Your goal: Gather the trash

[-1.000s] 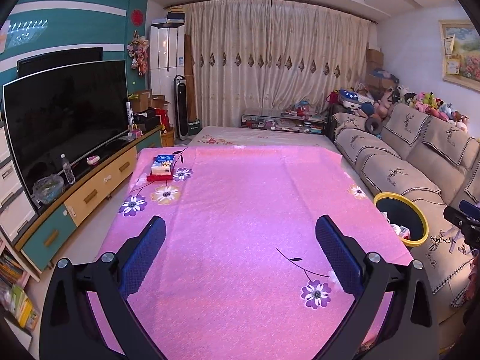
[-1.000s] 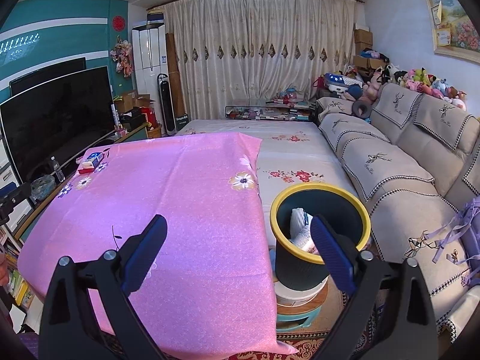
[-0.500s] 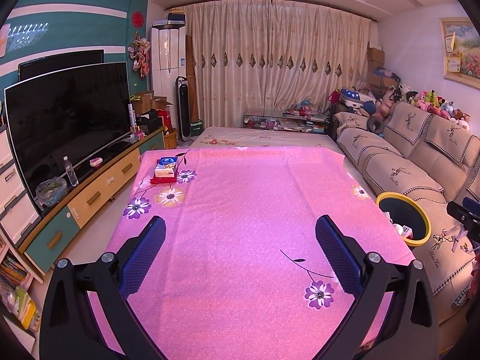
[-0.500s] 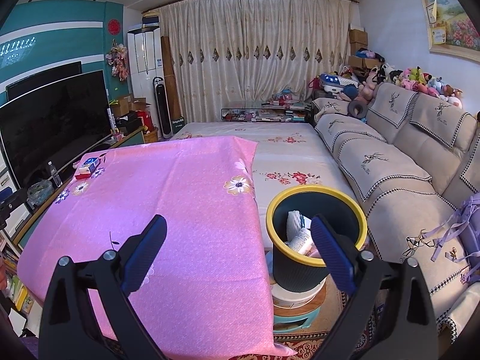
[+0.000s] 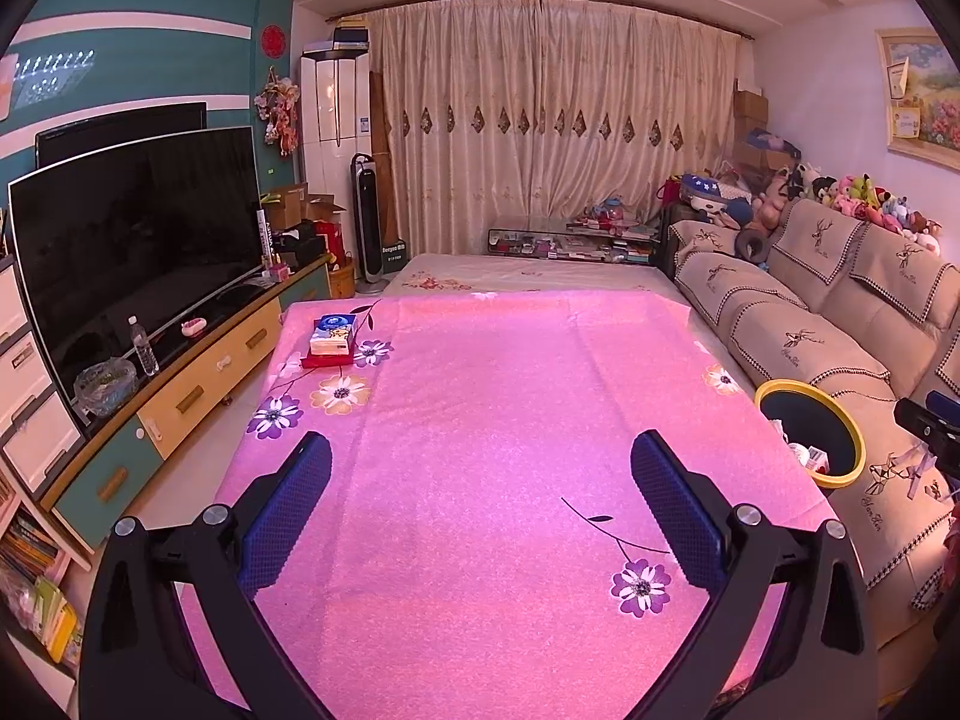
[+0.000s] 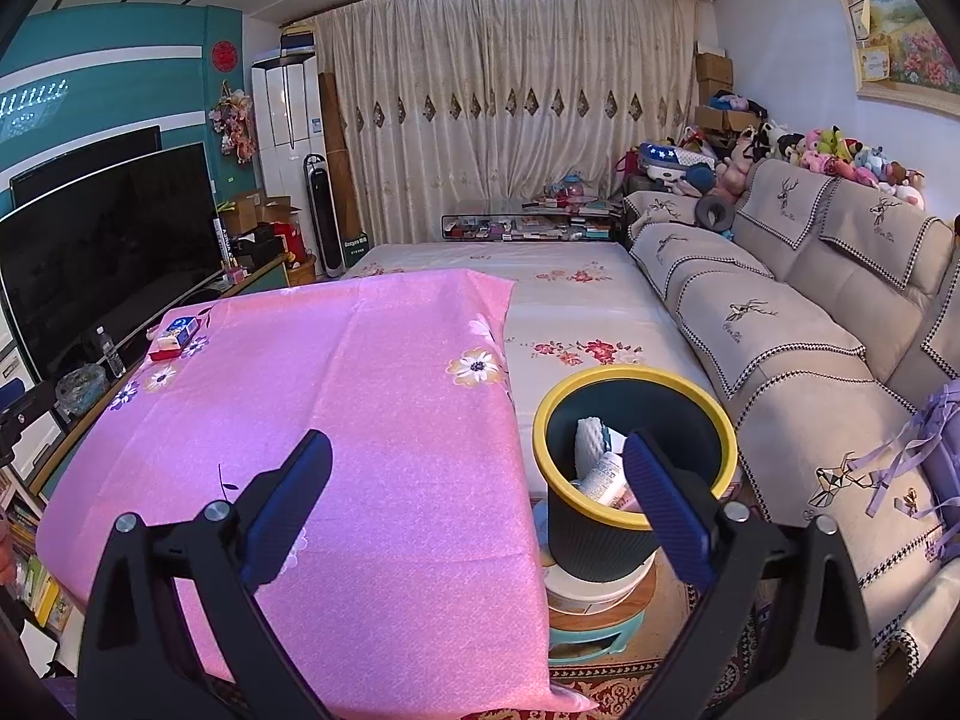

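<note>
A dark bin with a yellow rim (image 6: 636, 420) stands on a stool beside the pink-clothed table (image 6: 336, 408). It holds white trash pieces (image 6: 591, 441). The bin also shows at the right edge of the left wrist view (image 5: 810, 420). My right gripper (image 6: 477, 480) is open and empty, raised above the table's right edge with its right finger over the bin. My left gripper (image 5: 480, 480) is open and empty above the pink table (image 5: 510, 420). No loose trash shows on the cloth.
A tissue pack on a red box (image 5: 330, 339) lies at the table's far left corner. A TV (image 5: 132, 240) on a low cabinet runs along the left. A beige sofa (image 6: 810, 330) runs along the right. A floral-clothed table (image 6: 576, 300) lies behind.
Both grippers have drawn back and risen slightly; the table and bin look a little farther away. Both stay open and empty.
</note>
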### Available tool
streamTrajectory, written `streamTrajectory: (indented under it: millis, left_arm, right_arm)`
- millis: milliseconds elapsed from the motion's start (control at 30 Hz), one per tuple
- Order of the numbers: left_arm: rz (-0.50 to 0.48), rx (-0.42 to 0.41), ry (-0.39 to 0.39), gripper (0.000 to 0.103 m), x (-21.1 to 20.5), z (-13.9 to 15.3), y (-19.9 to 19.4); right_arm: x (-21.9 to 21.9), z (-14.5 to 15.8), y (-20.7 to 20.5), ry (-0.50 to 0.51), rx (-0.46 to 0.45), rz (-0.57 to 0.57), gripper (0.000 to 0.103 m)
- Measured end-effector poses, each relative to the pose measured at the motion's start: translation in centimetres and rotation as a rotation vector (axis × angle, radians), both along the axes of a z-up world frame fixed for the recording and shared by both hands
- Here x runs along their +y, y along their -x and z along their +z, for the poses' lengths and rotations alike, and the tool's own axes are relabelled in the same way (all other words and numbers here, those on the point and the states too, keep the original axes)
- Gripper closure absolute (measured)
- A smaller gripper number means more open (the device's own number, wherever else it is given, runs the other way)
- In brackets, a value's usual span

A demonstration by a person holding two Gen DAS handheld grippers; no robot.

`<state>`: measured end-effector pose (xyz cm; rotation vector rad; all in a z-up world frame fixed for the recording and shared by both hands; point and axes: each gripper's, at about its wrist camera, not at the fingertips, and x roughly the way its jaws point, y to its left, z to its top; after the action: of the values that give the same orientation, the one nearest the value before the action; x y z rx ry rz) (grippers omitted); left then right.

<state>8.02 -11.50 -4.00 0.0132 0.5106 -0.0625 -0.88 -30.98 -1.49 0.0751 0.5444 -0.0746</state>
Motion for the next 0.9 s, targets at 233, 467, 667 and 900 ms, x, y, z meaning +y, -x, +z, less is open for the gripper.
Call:
streamTrajectory:
  millis: [233,467,667,900]
  left_arm:
    - [0.006,0.004,-0.001,0.005,0.13,-0.18,-0.09]
    - [0.011,0.009,-0.003,0.005,0.21,-0.34,-0.18]
    - [0.013,0.008,-0.010,0.005,0.12,-0.58,-0.34]
    - [0.014,0.011,-0.012,0.005,0.10,-0.63,-0.38]
  right_arm:
    - [-0.12,-0.13,-0.09,-0.006,0.004,0.001,0.010]
    - [0.13,-0.27,-0.22,-0.008,0.005,0.005,0.010]
    - [0.11,-0.25,-0.21,-0.007,0.005,0.005,0.010]
    - [0.10,-0.27,-0.25,-0.009,0.006,0.004,0.010]
